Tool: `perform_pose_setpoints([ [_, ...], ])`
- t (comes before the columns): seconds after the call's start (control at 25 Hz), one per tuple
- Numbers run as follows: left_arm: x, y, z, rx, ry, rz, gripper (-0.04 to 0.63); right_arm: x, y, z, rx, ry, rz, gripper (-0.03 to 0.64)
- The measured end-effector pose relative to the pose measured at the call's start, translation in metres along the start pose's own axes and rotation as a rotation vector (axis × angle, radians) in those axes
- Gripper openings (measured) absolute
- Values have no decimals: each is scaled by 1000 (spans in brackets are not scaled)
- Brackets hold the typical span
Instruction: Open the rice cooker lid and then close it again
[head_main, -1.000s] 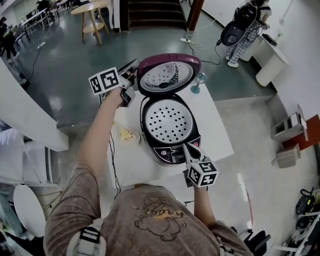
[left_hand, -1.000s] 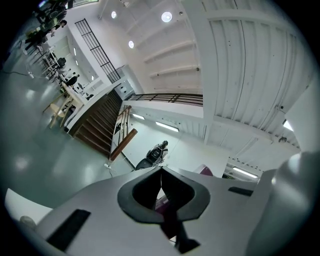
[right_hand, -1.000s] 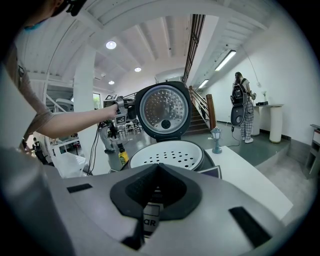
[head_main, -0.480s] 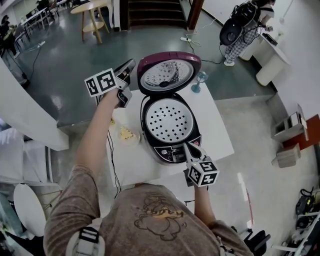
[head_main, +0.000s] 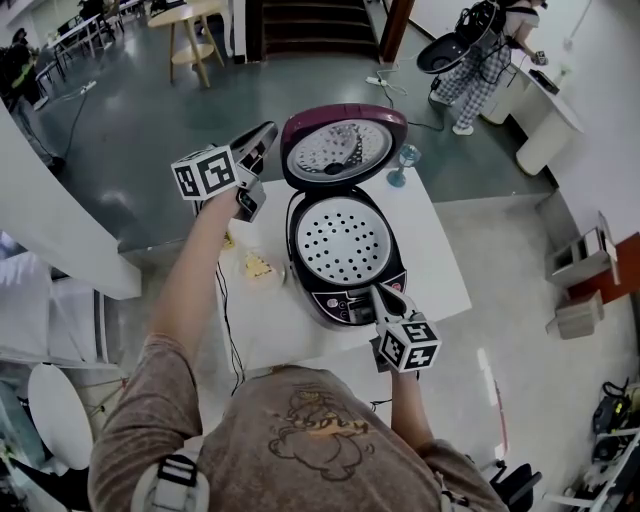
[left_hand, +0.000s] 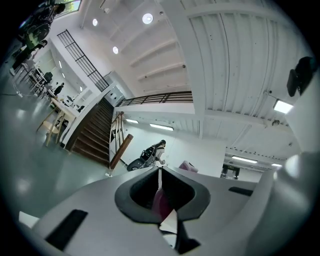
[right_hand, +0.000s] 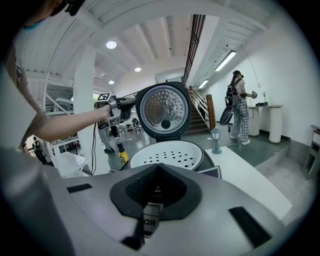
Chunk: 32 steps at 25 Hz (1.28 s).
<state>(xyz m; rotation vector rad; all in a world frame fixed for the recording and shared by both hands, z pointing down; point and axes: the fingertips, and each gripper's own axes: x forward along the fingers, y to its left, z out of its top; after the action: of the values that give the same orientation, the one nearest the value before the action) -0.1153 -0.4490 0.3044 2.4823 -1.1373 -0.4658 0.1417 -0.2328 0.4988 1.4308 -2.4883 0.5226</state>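
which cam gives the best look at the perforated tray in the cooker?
Head view: looks down on the whole perforated tray. Right gripper view shows it at a low angle, near edge hidden behind the right gripper. Left gripper view misses it.

Head camera steeply above rice cooker (head_main: 345, 240); right tongs (head_main: 378, 292) camera low, near its front.

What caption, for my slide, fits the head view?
Rice cooker lid stands open; shut left gripper beside it, right gripper at the front panel.

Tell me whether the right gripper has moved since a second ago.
No. The right gripper still sits at the front edge of the rice cooker, just as before.
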Motion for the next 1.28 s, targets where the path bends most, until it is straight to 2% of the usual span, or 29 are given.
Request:
perform_pose_setpoints([
  [0.24,-4,-7,9,33,-43,-18,30,0,0,0,0,-1,1,2],
  [0.68,-11,-17,19,66,-80,-75,203,0,0,1,4,3,7,2],
  [0.92,-9,-22,17,106,-64,-91,311,-1,1,1,7,3,12,2],
  [1.28,3,-35,5,179,-17,-123,345,0,1,0,3,2,11,2],
])
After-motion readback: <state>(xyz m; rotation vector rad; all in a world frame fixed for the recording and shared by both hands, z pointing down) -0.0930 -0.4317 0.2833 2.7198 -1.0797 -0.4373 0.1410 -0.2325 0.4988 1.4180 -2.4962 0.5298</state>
